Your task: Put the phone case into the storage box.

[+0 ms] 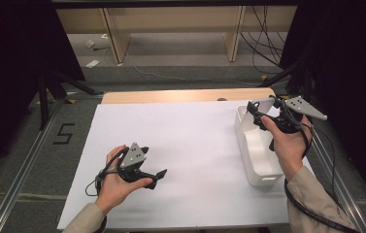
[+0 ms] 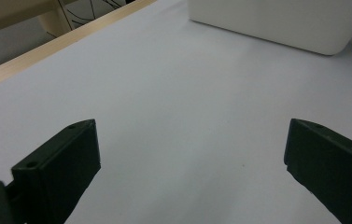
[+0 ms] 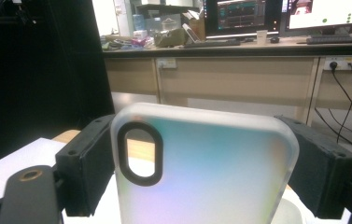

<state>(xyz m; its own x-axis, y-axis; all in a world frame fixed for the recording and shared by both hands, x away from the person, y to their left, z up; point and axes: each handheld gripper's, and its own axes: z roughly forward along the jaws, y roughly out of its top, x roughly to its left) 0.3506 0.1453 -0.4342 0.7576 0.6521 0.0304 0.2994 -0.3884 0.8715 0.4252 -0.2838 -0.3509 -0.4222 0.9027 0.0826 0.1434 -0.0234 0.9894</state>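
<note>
Phone case point(image 3: 201, 168) clamped in right gripper point(image 1: 263, 110) fingers above white bin point(image 1: 258, 160).

table: pale wood table point(image 1: 185, 95) covered by a white sheet point(image 1: 180, 145) | floor: grey floor point(image 1: 35, 160) with a black mark "5" point(image 1: 64, 133), loose cables point(image 1: 263, 48) | sides: black curtains point(image 1: 6, 58) | behind: wooden counter point(image 3: 239, 74) with monitors point(image 3: 239, 16), wall socket point(image 3: 341, 63) | light: even, indoor

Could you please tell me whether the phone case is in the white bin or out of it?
Out: the right tool grips the phone case by its sides, raised above the white bin.
</note>
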